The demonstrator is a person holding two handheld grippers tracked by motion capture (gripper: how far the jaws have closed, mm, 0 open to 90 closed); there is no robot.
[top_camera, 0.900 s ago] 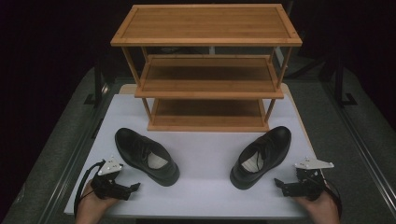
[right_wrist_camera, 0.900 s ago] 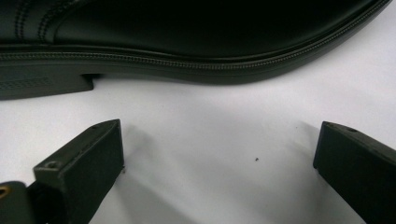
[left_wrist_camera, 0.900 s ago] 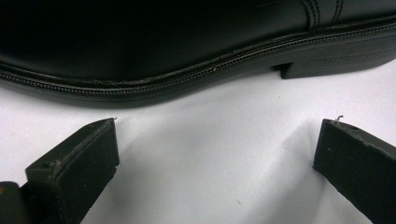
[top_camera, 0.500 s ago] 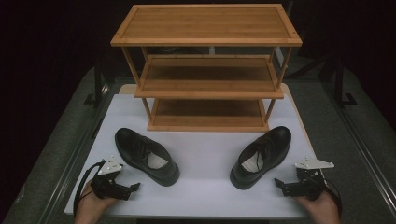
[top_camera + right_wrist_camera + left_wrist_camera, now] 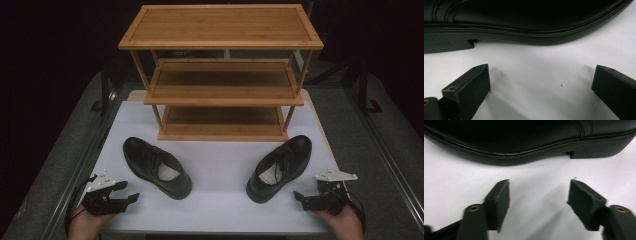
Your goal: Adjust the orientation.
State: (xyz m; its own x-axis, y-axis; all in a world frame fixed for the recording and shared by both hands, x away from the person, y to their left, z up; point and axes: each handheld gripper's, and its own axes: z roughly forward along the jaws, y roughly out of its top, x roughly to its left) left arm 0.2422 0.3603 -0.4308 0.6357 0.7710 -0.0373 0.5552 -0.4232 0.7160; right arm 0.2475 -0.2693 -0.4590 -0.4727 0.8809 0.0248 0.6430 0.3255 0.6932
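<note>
Two black leather shoes lie on the white table. The left shoe points away to the upper left, the right shoe to the upper right. My left gripper rests at the table's front left, open, a short gap from the left shoe's side. My right gripper sits at the front right, open, beside the right shoe's sole and heel. Bare white table shows between each pair of jaws.
A three-tier wooden shoe rack stands at the back of the table, its shelves bare. Grey floor and dark stands flank the table on both sides. The person's hands come in at the bottom edge.
</note>
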